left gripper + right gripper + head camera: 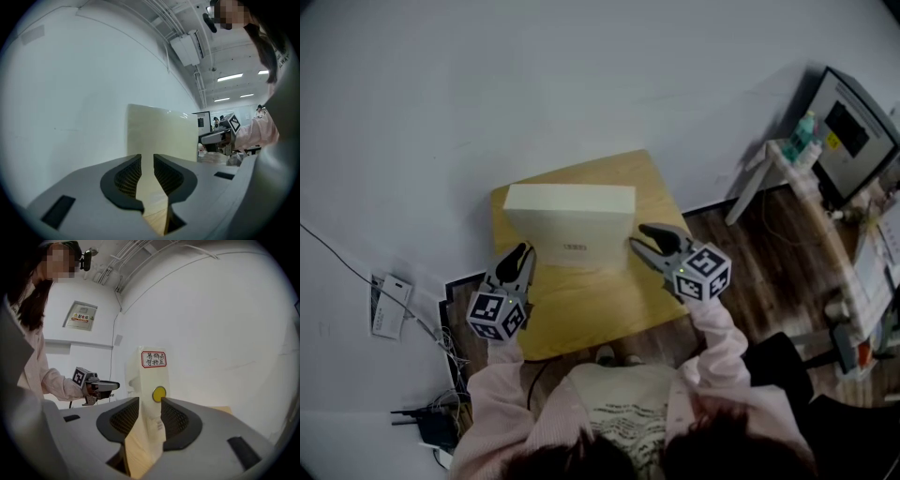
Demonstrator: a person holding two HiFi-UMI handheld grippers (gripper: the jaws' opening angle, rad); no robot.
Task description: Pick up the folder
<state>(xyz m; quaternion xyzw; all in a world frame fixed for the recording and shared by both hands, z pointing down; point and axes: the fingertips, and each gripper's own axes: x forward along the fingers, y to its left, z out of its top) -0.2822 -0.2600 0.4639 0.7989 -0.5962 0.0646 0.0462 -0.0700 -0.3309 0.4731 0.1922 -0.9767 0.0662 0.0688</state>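
Two grippers are in view, the left gripper (pixel 523 251) and the right gripper (pixel 637 236), and each carries one marker cube: one on the left (pixel 497 315), one on the right (pixel 703 272). One cream folder (pixel 570 220) stands just ahead of both on one small wooden table (pixel 581 323), and its narrow end facing the right gripper bears one red-bordered label (pixel 154 359) and one round yellow dot (pixel 159 393). Beyond the right gripper's outer side are one monitor (pixel 853 131) and one teal bottle (pixel 803 136), beyond the left gripper's outer side one white box (pixel 389 307) on the floor, and one person (pixel 628 422) holds both grippers.
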